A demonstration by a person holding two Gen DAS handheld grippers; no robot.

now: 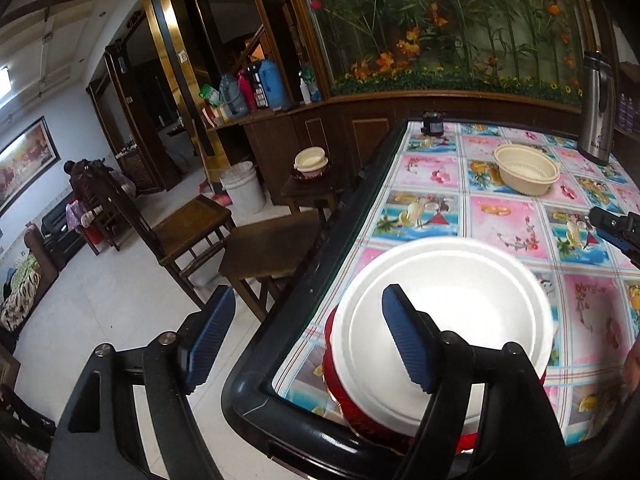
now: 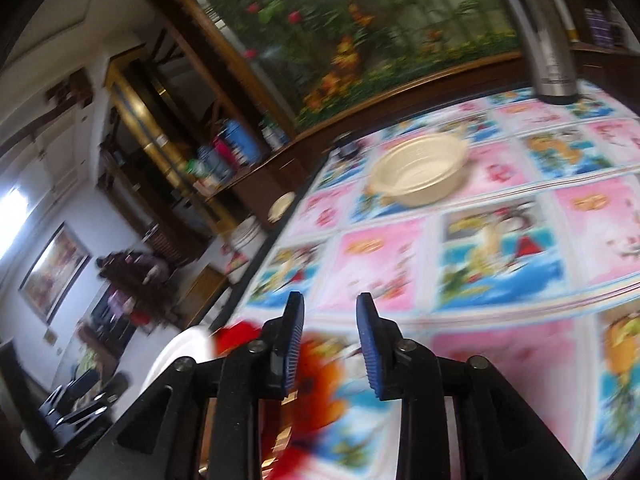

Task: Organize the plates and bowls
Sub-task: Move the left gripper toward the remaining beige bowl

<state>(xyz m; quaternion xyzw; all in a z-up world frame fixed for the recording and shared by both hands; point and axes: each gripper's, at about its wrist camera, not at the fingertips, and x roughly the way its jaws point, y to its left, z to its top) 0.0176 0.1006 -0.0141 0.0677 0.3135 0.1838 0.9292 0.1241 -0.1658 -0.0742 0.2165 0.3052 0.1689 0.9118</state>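
A white bowl (image 1: 460,312) sits nested on a red bowl (image 1: 348,400) at the table's near left corner. My left gripper (image 1: 308,340) is open above that corner, its right finger over the white bowl and its left finger past the table edge. A cream basket bowl (image 1: 526,170) stands farther back on the table; it also shows in the right wrist view (image 2: 420,174). My right gripper (image 2: 330,344) is open and empty above the tablecloth, and its tip shows in the left wrist view (image 1: 616,228). The white bowl's rim (image 2: 176,352) and the red bowl (image 2: 240,336) lie at its left, blurred.
The table (image 1: 500,216) has a bright patterned cloth and a dark rim (image 1: 304,300). A steel thermos (image 1: 598,108) stands at the back right, a small dark jar (image 1: 433,123) at the back left. Wooden chairs (image 1: 272,252) and a side table with a lidded bowl (image 1: 311,162) stand left.
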